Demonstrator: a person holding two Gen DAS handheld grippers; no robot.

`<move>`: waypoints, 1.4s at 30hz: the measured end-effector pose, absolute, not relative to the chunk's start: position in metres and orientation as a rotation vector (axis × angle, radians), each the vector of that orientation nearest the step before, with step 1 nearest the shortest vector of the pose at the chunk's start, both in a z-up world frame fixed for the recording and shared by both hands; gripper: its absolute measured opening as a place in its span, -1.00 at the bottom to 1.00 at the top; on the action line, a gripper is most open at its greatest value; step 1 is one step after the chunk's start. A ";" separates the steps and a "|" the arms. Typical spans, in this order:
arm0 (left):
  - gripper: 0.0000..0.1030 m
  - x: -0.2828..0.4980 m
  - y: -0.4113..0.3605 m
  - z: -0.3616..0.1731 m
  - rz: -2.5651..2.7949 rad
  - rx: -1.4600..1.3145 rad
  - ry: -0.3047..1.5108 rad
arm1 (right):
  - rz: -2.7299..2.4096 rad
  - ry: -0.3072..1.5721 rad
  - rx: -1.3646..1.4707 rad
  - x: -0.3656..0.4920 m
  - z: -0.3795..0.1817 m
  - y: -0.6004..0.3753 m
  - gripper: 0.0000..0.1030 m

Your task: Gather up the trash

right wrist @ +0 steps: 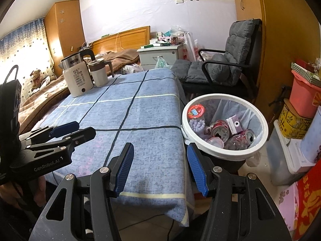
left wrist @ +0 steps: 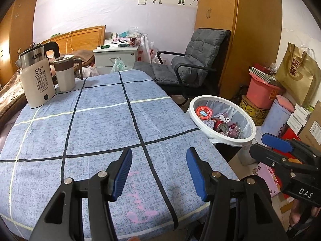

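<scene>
Both claws, our left claw (left wrist: 159,173) and right claw (right wrist: 160,168), stand spread and empty over the blue checked counter (left wrist: 100,124), on which we see no trash left. What trash we see, red cans (right wrist: 220,133) and wrappers, lies in the white bin (right wrist: 224,152) just beside the counter's edge. We judge such pieces light, thin-walled and easily dented, best pinched across the body; beyond stand kettle (left wrist: 37,78) and mug (left wrist: 65,74).

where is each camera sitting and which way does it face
Left wrist: on the left gripper, facing across the blue table; its open jaws and the right gripper show.
Right wrist: on the right gripper, aimed at the table edge and trash bin; the left gripper shows.
Shared: table, kettle, bin, chair.
</scene>
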State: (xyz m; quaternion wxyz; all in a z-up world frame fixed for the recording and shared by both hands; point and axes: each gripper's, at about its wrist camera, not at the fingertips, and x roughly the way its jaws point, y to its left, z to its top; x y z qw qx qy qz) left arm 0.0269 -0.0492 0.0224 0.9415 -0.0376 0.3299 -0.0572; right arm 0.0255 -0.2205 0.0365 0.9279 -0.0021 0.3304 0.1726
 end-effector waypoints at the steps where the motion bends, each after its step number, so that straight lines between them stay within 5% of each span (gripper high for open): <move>1: 0.13 0.027 -0.049 0.022 -0.117 -0.078 0.673 | 0.353 0.678 -0.005 0.026 0.037 -0.220 0.09; 42: 0.13 0.027 -0.048 0.018 -0.106 -0.071 0.689 | 0.354 0.683 -0.005 0.029 0.037 -0.220 0.09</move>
